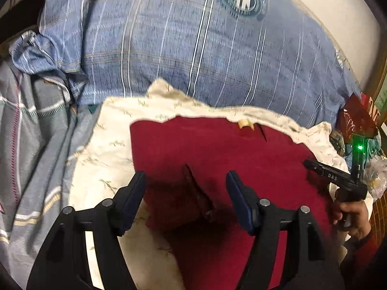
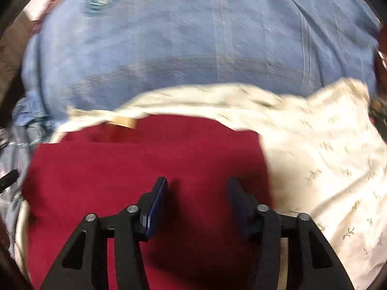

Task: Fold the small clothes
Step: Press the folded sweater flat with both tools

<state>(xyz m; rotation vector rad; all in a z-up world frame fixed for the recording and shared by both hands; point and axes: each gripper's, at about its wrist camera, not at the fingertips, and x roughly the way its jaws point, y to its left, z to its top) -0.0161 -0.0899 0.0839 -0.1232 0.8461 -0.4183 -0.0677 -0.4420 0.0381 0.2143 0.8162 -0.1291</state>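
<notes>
- Left wrist view: the left gripper [image 1: 186, 181] hangs with fingers wide over the red garment [image 1: 217, 149], holding nothing.
- Right gripper [image 2: 197, 187] is also wide, empty.
- The garment lies flat on the cream cloth [image 1: 111, 130]; better pinch one edge only.
- Beyond, the blue pillow [image 1: 193, 36].

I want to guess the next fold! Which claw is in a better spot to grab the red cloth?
Probably the left claw: it is open right over a raised fold of the red cloth. The right claw is open too, but only flat cloth lies between its fingers.
</notes>
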